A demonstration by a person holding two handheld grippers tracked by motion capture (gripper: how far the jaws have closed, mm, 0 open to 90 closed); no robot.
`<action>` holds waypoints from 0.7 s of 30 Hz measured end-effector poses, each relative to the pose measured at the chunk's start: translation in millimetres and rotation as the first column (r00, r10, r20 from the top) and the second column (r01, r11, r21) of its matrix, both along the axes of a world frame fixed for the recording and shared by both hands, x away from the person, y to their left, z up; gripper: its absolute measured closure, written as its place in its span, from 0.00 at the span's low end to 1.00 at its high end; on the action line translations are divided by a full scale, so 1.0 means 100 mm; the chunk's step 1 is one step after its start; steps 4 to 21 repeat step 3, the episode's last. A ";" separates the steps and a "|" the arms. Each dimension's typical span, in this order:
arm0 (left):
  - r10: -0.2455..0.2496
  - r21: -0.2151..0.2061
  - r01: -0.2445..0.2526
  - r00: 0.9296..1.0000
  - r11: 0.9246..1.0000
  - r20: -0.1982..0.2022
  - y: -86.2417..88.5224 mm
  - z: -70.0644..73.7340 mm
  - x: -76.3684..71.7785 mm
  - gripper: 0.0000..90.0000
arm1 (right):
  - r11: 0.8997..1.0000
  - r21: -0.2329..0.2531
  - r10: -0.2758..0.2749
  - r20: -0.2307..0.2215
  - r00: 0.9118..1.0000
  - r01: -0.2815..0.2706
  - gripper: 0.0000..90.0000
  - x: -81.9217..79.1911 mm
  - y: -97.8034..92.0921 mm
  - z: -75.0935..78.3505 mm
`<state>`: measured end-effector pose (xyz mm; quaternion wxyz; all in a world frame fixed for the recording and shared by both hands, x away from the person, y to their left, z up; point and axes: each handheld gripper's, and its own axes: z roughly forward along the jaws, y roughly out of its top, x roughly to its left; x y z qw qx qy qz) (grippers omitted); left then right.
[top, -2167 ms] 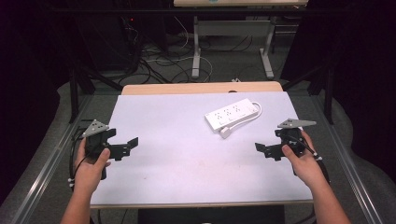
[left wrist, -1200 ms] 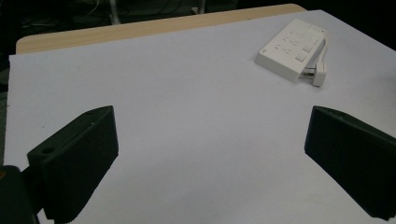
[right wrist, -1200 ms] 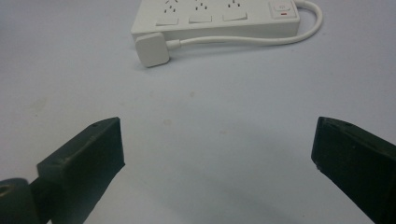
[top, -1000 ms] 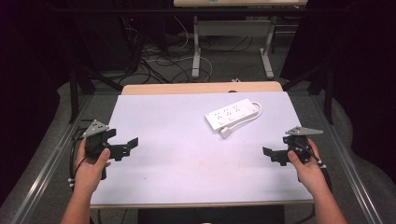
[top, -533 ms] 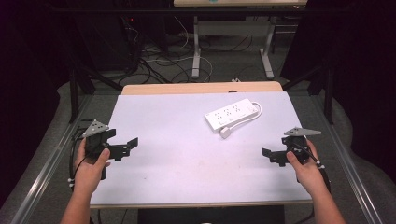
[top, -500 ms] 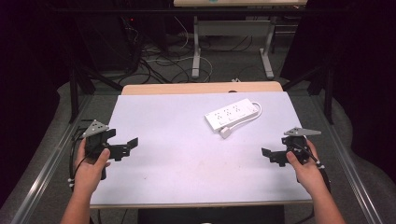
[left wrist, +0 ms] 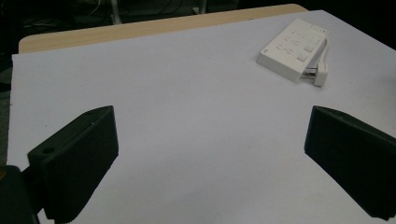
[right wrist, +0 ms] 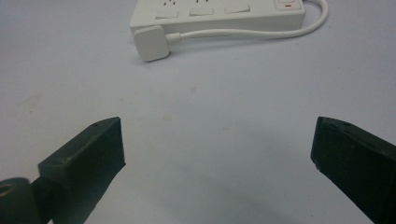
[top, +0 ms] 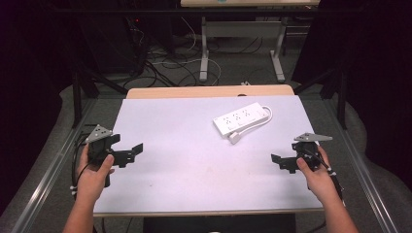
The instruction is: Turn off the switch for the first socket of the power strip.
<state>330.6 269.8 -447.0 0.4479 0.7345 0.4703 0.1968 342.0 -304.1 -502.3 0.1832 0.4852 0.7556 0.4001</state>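
Both grippers rest low over the table [top: 160, 194], one at each side, and both have the jaws wide apart with nothing between them. Left gripper [top: 130, 152] is near the left edge, held by the left hand [top: 92, 172], and its jaws point toward the middle of the table. Right gripper [top: 281, 162] is near the right edge, held by the right hand [top: 316, 174], and its jaws also point inward. The two are well apart from each other.

The table has a pale, smooth top, with a strip of wood visible along its far edge. On it, in the far right part, lies a white power strip [top: 241, 118], flat and a little slanted. Its white cable [top: 265, 118] makes a loop from one end and runs back along the near side of the strip. The cable ends in a small white plug [top: 234, 138], which lies on the table just beside the strip.

In the right gripper view the plug [right wrist: 152, 43] lies ahead of the open jaws, well apart from them. In the left gripper view the strip [left wrist: 294, 48] is far ahead, to the right.
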 end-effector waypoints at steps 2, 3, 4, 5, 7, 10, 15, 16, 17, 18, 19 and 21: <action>-0.002 0.010 0.002 1.000 1.000 0.004 0.01 0.00 0.00 0.03 | 1.000 -0.001 0.001 0.002 1.000 -0.001 0.03 0.00 0.00 0.00; -0.002 0.008 0.002 1.000 1.000 0.000 0.01 0.00 0.00 0.03 | 1.000 -0.002 0.002 0.002 1.000 -0.002 0.03 0.00 0.00 0.00; -0.002 0.008 0.002 1.000 1.000 0.000 0.01 0.00 0.00 0.03 | 1.000 -0.002 0.002 0.002 1.000 -0.002 0.03 0.00 0.00 0.00; -0.002 0.008 0.002 1.000 1.000 0.000 0.01 0.00 0.00 0.03 | 1.000 -0.002 0.002 0.002 1.000 -0.002 0.03 0.00 0.00 0.00; -0.002 0.008 0.002 1.000 1.000 0.000 0.01 0.00 0.00 0.03 | 1.000 -0.002 0.002 0.002 1.000 -0.002 0.03 0.00 0.00 0.00; -0.002 0.008 0.002 1.000 1.000 0.000 0.01 0.00 0.00 0.03 | 1.000 -0.002 0.002 0.002 1.000 -0.002 0.03 0.00 0.00 0.00; -0.002 0.008 0.002 1.000 1.000 0.000 0.01 0.00 0.00 0.03 | 1.000 -0.002 0.002 0.002 1.000 -0.002 0.03 0.00 0.00 0.00; -0.002 0.008 0.002 1.000 1.000 0.000 0.01 0.00 0.00 0.03 | 1.000 -0.002 0.002 0.002 1.000 -0.002 0.03 0.00 0.00 0.00; -0.002 0.008 0.002 1.000 1.000 0.000 0.01 0.00 0.00 0.03 | 1.000 -0.002 0.002 0.002 1.000 -0.002 0.03 0.00 0.00 0.00; -0.002 0.008 0.002 1.000 1.000 0.000 0.01 0.00 0.00 0.03 | 1.000 -0.002 0.002 0.002 1.000 -0.002 0.03 0.00 0.00 0.00; -0.002 0.008 0.002 1.000 1.000 0.000 0.01 0.00 0.00 0.03 | 1.000 -0.002 0.002 0.002 1.000 -0.002 0.03 0.00 0.00 0.00; -0.002 0.008 0.002 1.000 1.000 0.000 0.01 0.00 0.00 0.03 | 1.000 -0.002 0.002 0.002 1.000 -0.002 0.03 0.00 0.00 0.00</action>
